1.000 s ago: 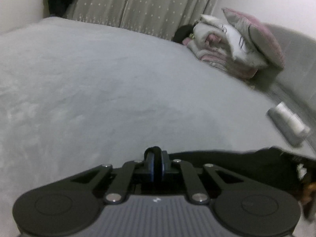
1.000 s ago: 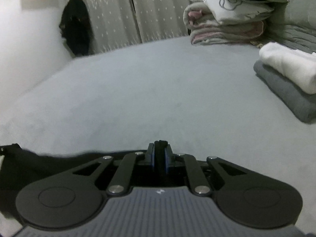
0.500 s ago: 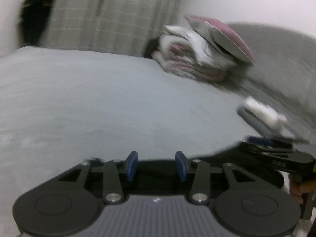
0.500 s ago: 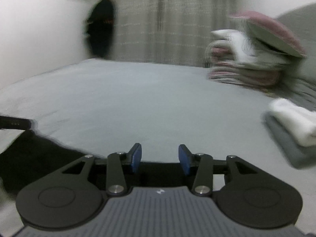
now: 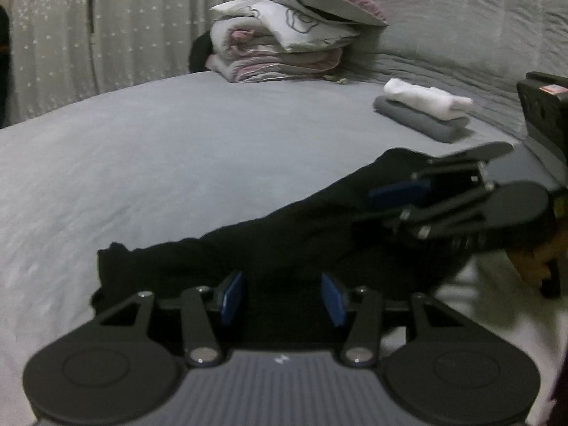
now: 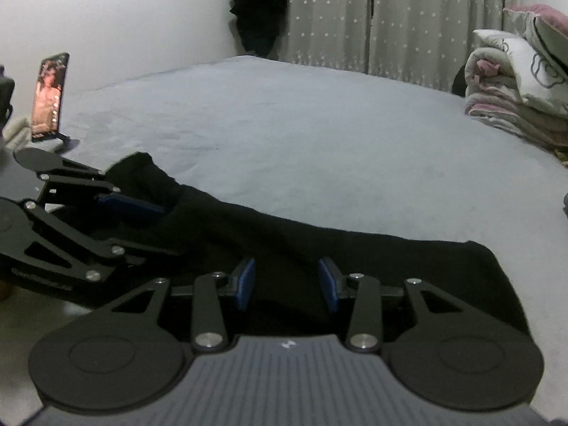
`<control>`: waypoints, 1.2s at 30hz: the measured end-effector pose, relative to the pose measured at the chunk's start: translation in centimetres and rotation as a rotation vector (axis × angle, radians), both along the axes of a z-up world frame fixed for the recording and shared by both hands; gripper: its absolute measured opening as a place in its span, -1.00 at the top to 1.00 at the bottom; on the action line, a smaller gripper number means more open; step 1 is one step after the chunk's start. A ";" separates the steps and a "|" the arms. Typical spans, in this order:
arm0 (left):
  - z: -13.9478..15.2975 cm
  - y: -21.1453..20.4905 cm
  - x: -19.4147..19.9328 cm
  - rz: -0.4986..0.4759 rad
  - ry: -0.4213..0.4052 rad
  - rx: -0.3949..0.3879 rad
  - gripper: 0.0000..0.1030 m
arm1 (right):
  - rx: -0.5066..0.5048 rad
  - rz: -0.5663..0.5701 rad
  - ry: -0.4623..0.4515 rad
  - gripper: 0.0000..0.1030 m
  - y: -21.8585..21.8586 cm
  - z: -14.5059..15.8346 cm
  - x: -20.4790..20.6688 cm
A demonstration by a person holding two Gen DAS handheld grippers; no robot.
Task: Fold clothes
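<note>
Your left gripper (image 5: 282, 298) has its blue pads apart and its jaws are opening, with the long black fabric garment (image 5: 284, 241) lying just ahead of and under the fingertips, not pinched between them. Your right gripper (image 6: 287, 282) also stands parted, though its jaws are closing a little; the same dark cloth fills the gap beneath its pads without being pressed. The garment runs as a folded band across the near edge of the grey bedspread (image 5: 177, 149), from one tool to the other. From the left tool, the folded white towel on a folded grey cloth (image 5: 424, 112) sits ahead to the right, and the stacked pink and white bedding with a pillow (image 5: 284, 49) lies farther ahead. From the right tool, an upright phone on a stand (image 6: 49, 97) is off to the left.
</note>
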State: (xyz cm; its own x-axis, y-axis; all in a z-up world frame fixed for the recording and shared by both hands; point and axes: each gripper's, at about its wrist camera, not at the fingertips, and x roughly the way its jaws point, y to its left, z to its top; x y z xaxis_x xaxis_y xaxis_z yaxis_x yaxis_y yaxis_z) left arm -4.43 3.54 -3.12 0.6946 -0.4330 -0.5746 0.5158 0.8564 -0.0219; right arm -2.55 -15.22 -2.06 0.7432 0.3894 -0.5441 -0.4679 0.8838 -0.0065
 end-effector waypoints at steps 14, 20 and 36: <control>1.3 6.1 3.5 0.381 -0.019 -0.089 -0.16 | -0.010 -0.251 -0.026 -0.17 -6.2 0.7 4.9; -0.8 6.9 4.9 0.396 0.132 -0.172 -0.05 | 0.029 -0.257 0.057 -0.19 -6.8 -0.6 6.1; -1.6 5.6 5.8 0.435 0.027 -0.132 0.65 | -0.014 -0.390 -0.021 0.76 -6.0 -1.0 5.3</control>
State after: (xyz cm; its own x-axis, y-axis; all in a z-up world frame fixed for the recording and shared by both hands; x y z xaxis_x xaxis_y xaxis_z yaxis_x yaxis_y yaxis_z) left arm 1.33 9.17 -4.73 0.8139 -0.1749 -0.5541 0.1060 0.9823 -0.1542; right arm 2.71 -21.19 -3.05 0.8450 0.0679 -0.5304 -0.0963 0.9950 -0.0260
